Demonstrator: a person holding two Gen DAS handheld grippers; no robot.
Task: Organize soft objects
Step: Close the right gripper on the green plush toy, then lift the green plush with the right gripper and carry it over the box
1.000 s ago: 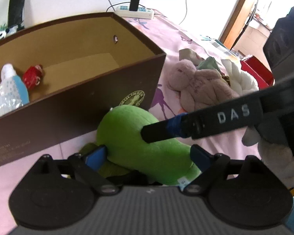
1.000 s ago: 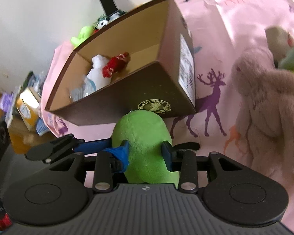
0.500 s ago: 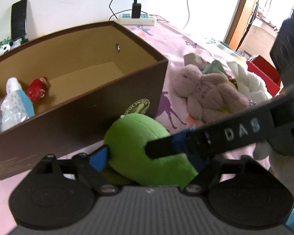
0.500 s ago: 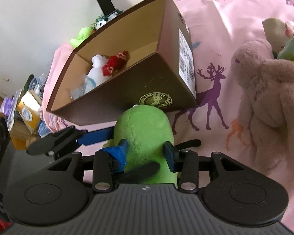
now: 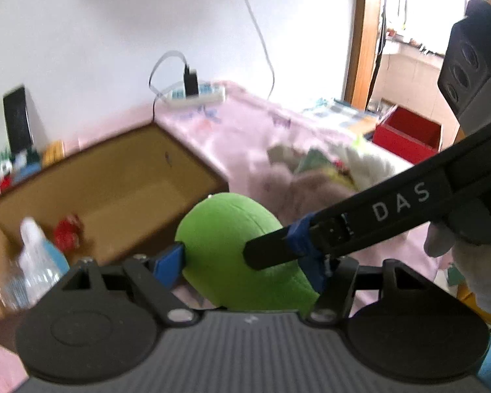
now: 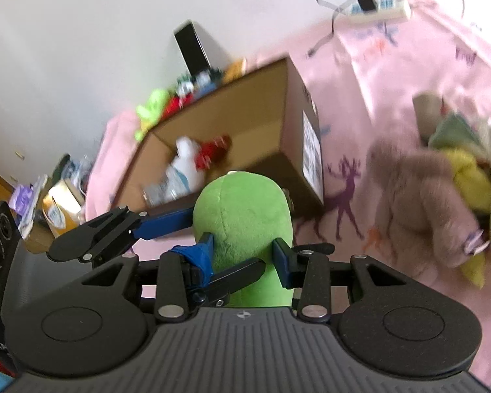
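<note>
A green plush toy (image 5: 226, 229) hangs above the pink bed cover, in front of the near wall of an open brown cardboard box (image 5: 114, 177). My left gripper (image 5: 242, 262) has its blue pads pressed on both sides of the toy, and its jaws are still closing. My right gripper (image 6: 244, 252) pinches the same green plush toy (image 6: 242, 203) a little higher, its jaws closing too. The right gripper's finger (image 5: 278, 252) crosses the toy from the right. The box (image 6: 255, 104) holds a white and blue soft item (image 6: 183, 163) and a small red toy (image 6: 212, 150).
A heap of soft toys lies on the bed to the right, with a mauve plush rabbit (image 6: 409, 196) in front. A power strip (image 5: 196, 93) with a plugged charger lies by the wall. A red bin (image 5: 406, 134) stands beyond the bed. Clutter lies on the floor at left (image 6: 59, 203).
Both grippers have risen with the green plush toy, lifting it off the bed to the height of the box's rim. The left jaws have narrowed onto it.
</note>
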